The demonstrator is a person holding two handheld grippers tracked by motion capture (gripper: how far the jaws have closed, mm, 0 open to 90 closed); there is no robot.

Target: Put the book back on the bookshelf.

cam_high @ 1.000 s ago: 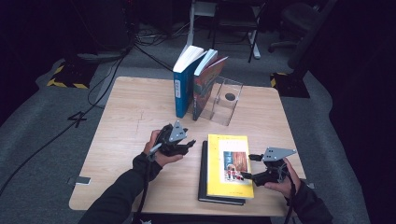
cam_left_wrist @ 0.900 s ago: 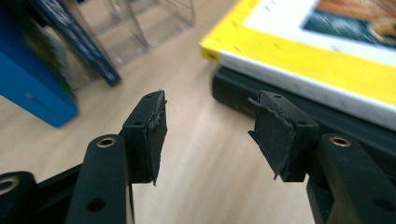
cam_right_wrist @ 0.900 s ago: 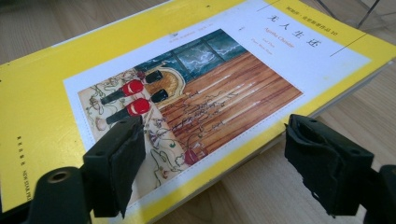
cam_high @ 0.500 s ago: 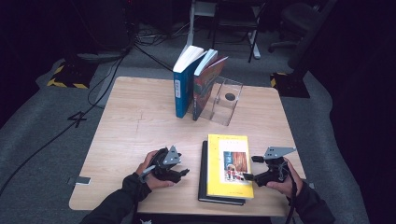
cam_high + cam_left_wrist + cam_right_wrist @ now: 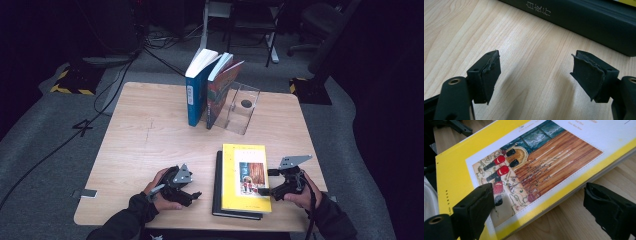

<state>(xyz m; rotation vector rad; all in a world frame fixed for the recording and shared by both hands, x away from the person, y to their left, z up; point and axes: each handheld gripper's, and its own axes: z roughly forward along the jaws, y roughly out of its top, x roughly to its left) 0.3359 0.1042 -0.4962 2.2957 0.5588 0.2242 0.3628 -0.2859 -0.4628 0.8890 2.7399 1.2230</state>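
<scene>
A yellow book point(image 5: 245, 177) lies on a thicker black book point(image 5: 218, 172) near the table's front edge. My left gripper point(image 5: 195, 195) rests low on the wood just left of the black book's spine point(image 5: 584, 22). It is open, its jaws have just been opening, and only bare table lies between them point(image 5: 535, 72). My right gripper point(image 5: 266, 191) is at the yellow book's right edge, open, and its jaws have just been opening too. One jaw hovers over the illustrated cover point(image 5: 536, 170) and the other stands beside the edge over the table, so the book's edge lies between them point(image 5: 540, 195).
At the back of the wooden table point(image 5: 150, 130) a blue book point(image 5: 196, 92) and a red-orange book point(image 5: 220, 97) stand upright, leaning beside a clear bookend point(image 5: 244, 107). A small grey tag point(image 5: 89, 193) sticks to the table's left front edge. Cables and chairs stand on the floor beyond.
The left hand has come toward the table's front edge and sunk to the wood beside the black book, its jaws wider. The right gripper has stayed at the yellow book's edge.
</scene>
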